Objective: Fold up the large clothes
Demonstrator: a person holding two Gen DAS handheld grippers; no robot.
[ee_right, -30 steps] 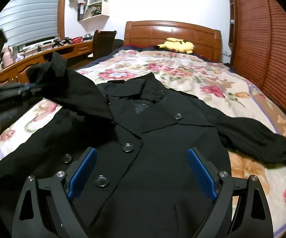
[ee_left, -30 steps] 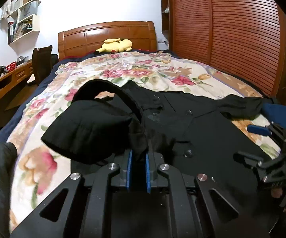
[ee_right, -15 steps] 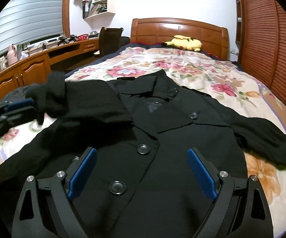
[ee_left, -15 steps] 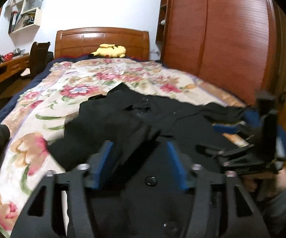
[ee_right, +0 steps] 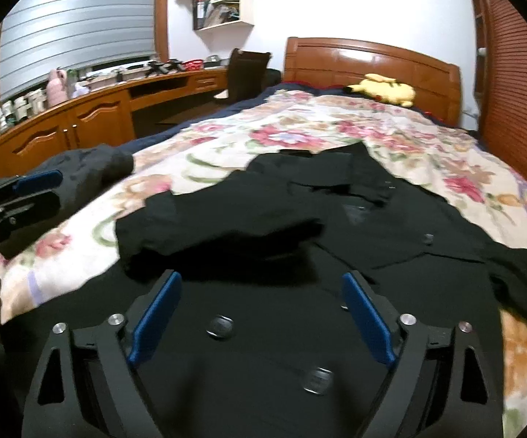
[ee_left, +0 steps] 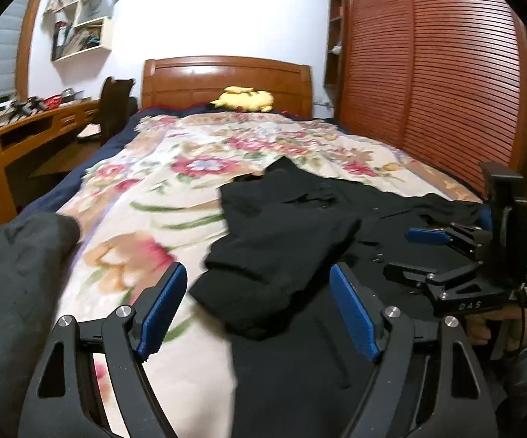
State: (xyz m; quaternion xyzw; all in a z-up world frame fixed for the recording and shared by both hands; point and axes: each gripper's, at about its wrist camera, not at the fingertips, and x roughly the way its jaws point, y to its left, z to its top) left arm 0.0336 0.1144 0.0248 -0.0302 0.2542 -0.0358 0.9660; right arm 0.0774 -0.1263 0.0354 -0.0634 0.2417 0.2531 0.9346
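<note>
Opening our left gripper [ee_left: 254, 314], we hold nothing; the black coat [ee_right: 300, 328] lies below. Our right gripper [ee_right: 261, 325], closing slightly, stands wide and empty.

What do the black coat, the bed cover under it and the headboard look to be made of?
Black coat: thick matte woven cloth, perhaps wool; it reflects nothing and carries large, slightly shiny buttons, probably plastic. Bed cover: soft printed fabric, possibly quilted cotton; matte, floral, gently rumpled. Headboard: wood with a glossy varnish, with grain-coloured panels and bright reflections.
</note>
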